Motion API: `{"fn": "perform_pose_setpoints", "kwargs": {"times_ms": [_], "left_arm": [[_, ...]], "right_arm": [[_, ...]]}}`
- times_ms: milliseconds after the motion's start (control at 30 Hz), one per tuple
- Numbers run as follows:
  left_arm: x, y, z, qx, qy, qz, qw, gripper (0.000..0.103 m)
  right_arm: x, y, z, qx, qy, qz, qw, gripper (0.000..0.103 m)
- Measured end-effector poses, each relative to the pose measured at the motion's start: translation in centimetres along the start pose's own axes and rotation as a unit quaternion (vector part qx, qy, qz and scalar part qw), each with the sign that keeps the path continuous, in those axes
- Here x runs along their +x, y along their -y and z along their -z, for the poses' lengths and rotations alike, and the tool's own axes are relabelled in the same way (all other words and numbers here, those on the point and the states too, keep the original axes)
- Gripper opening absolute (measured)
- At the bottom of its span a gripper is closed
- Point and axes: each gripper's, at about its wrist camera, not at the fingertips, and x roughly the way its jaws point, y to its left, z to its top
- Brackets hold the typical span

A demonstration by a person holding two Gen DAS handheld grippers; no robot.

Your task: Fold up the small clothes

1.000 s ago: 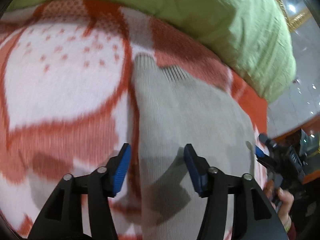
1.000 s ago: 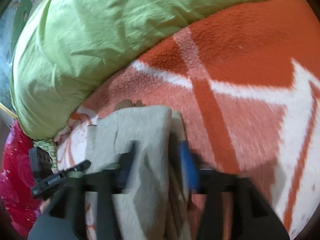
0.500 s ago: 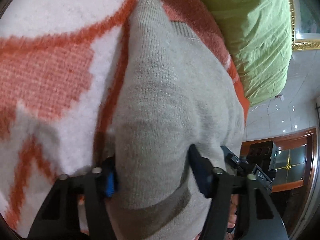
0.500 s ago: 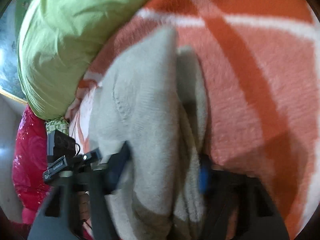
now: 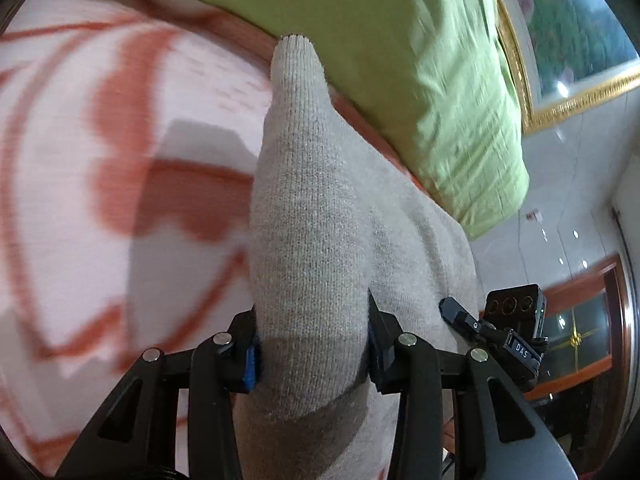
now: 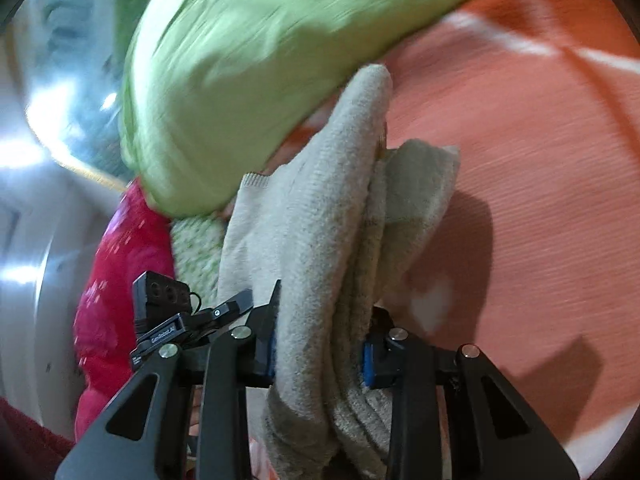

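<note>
The orange-and-white blanket (image 5: 80,160) fills the frame's left, green pillow (image 5: 420,60) upper right. Your grey knit sweater (image 5: 308,220) runs lengthwise from bottom center up, cuff pointing at the pillow. Your left gripper (image 5: 312,354) and right gripper (image 6: 320,354) are both clamped on it.

Left gripper (image 5: 312,354): matte black frame, two angular arms with triangular cut-outs, four round silver screw heads across the linkage. Fingers carry bright blue pads (image 5: 251,368) on their inner faces.

Right gripper (image 6: 320,354): same build, black arms with triangular cut-outs, four silver screws, blue pads (image 6: 367,364) on the inner faces.

Seen from the other side, each unit bears a black box with three round openings and a white-lettered label: "DAS" on one; the other's lettering is too blurred to read fully.
</note>
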Motion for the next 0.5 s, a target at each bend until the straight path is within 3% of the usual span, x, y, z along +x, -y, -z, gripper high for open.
{"fn": "perform_pose_setpoints", "kwargs": {"times_ms": [167,333,400,500], "left_arm": [[-7.0,-5.5,0.3,-0.03,0.036,-0.035,0.9983,0.041],[-11.0,-10.9,1.3,-0.041,0.053,-0.052,0.9964,0.041],[-10.6,-13.1,1.8,-0.049,0.048,-0.067,0.9954,0.041],[-9.3,-16.0,2.6,-0.06,0.032,-0.099,0.9928,0.043]], "right_arm": [[7.9,-3.3,3.1,-0.018,-0.06,-0.032,0.998,0.032],[12.1,-3.6,5.2,-0.02,-0.101,-0.052,0.993,0.032],[13.6,-3.4,5.6,-0.032,-0.115,-0.035,0.992,0.032],[16.5,-3.4,6.8,-0.069,-0.138,0.032,0.987,0.031]]}}
